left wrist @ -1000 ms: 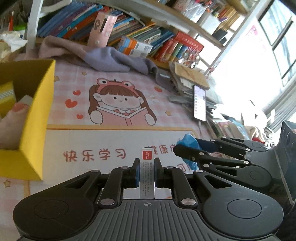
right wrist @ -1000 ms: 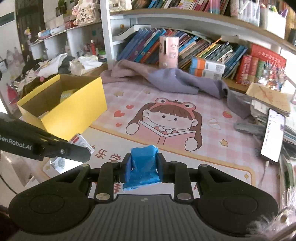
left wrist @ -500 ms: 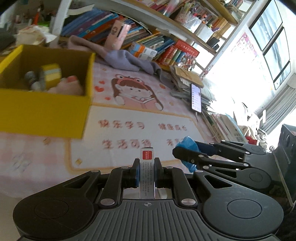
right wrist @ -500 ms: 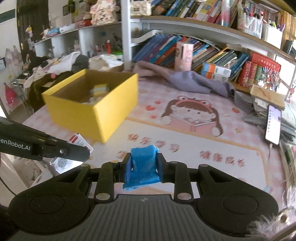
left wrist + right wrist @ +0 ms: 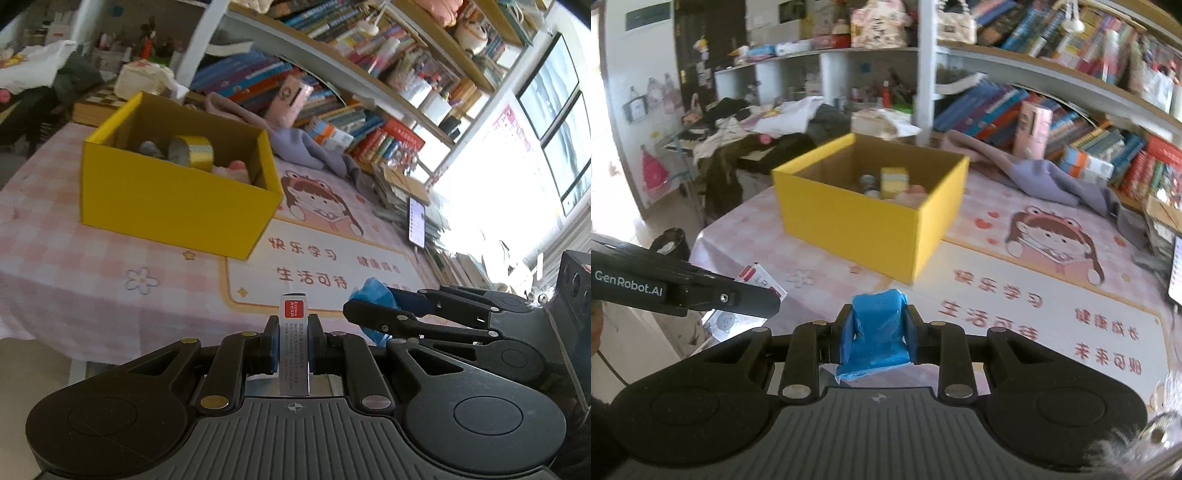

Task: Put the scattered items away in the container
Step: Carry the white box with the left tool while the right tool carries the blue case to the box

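Note:
My left gripper (image 5: 293, 343) is shut on a thin white box with a red label (image 5: 293, 332), held above the table's near edge. My right gripper (image 5: 877, 328) is shut on a crumpled blue packet (image 5: 877, 332); it also shows in the left wrist view (image 5: 373, 295). The open yellow box (image 5: 177, 199) stands on the pink table ahead and to the left, holding a yellow tape roll (image 5: 192, 151) and other small items. In the right wrist view the yellow box (image 5: 864, 218) is straight ahead, and the left gripper's finger (image 5: 683, 291) with the white box (image 5: 757, 280) is at left.
A pink cartoon desk mat (image 5: 325, 236) covers the table. A phone (image 5: 416, 221) lies at the right by stacked papers. A grey cloth (image 5: 306, 147) and rows of books (image 5: 332, 118) line the back. Clutter fills the shelves (image 5: 783, 122) at the left.
Both grippers have pulled back and swung left with their items still held. The yellow box now sits fuller in view and farther off in both views.

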Demonstrator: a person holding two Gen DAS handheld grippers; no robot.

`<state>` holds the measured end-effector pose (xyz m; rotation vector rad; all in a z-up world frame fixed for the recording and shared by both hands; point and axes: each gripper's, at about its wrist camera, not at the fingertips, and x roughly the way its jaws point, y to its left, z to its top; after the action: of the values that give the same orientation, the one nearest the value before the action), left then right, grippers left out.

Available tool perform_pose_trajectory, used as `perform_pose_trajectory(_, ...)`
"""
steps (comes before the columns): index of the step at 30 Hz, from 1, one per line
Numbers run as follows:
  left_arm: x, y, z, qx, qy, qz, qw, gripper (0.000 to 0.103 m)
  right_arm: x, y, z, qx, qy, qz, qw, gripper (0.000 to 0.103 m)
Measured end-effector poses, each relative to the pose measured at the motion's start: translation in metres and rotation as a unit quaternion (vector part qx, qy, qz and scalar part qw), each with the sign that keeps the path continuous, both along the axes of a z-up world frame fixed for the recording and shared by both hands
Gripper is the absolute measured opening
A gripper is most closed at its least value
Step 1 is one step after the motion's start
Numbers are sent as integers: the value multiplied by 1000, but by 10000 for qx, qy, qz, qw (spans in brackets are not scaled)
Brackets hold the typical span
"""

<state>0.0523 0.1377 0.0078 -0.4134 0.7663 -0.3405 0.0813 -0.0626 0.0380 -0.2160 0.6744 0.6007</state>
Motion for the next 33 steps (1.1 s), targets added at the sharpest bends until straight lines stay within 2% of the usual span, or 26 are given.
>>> perform_pose_trajectory(9, -14, 32, 0, -144, -57, 458, 9988, 13, -4, 38, 4, -186, -43, 584, 9981, 26)
perform_pose_trajectory(19, 1, 53, -8, -184, 21, 705, 9973, 13, 14, 64, 0, -240, 34, 912, 9955, 26)
perform_pose_trajectory(24, 30, 64, -5, -101, -46, 787, 9968, 13, 38, 76, -1, -242, 26, 999, 9947, 26)
perform_pose_trajectory(33, 115, 73, 23, 450, -607, 627, 9952, 13, 120, 88, 16, -27, -261, 709, 9971, 26)
